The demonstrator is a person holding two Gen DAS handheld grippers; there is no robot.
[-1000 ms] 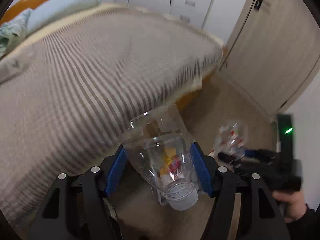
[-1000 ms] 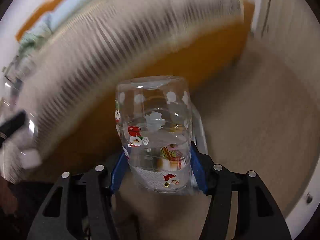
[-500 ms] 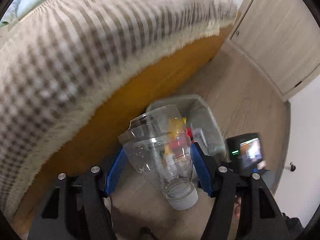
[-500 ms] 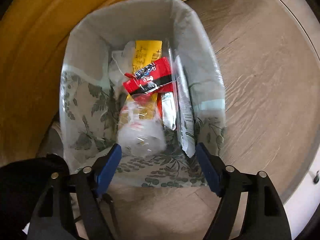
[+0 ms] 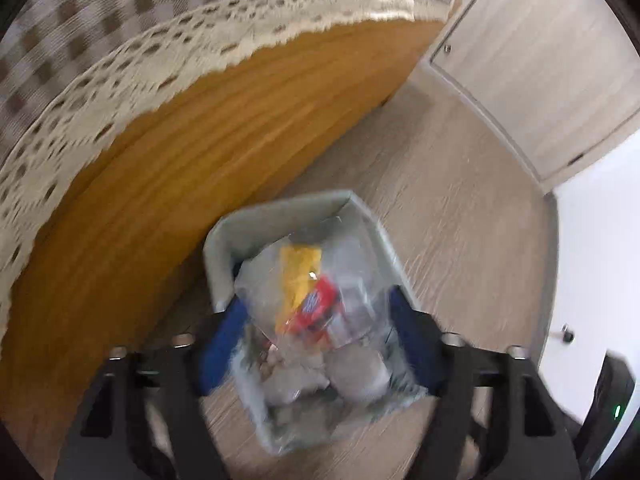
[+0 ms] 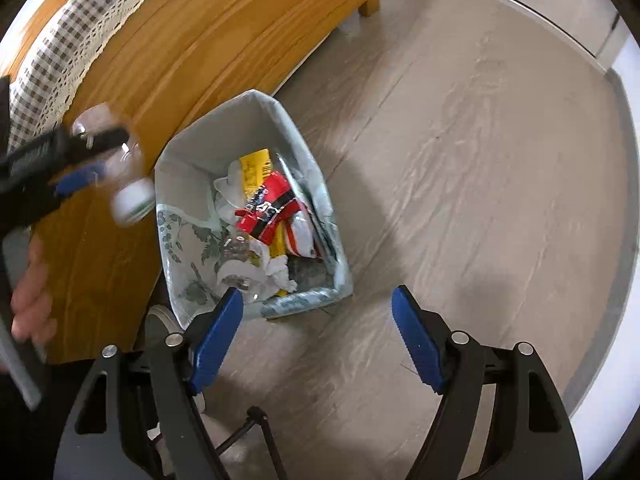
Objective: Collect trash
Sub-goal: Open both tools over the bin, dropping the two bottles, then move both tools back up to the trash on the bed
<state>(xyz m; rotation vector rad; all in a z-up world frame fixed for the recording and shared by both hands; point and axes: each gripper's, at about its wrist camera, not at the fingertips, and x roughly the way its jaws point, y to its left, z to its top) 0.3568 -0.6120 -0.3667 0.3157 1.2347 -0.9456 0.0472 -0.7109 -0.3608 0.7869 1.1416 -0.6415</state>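
Observation:
A pale lined bin (image 6: 256, 98) stands on the floor against the bed frame, holding a red wrapper (image 6: 268, 208), a yellow packet (image 6: 254, 168), crumpled tissue and a clear printed jar (image 6: 240, 258). My right gripper (image 6: 316, 296) hangs open and empty over the bin's near end. My left gripper (image 5: 316, 300) is above the bin (image 5: 280, 208) with its jaws opening. A clear plastic bottle (image 5: 340, 320) sits blurred between them, cap down. From the right wrist view the left gripper (image 6: 92, 156) is at the left, with the bottle's white cap (image 6: 132, 204) slipping below its fingers.
The orange wooden bed frame (image 6: 200, 40) runs along the bin's left side, under a checked cover with a lace hem (image 5: 120, 40). A pale door (image 5: 540, 60) and a white wall lie beyond. Grey wood floor (image 6: 460, 160) spreads to the right. A hand (image 6: 28, 292) holds the left gripper.
Both grippers came down from bed height to the bin. The right gripper let go of the printed jar, which now lies in the bin. The left jaws have widened around the clear bottle.

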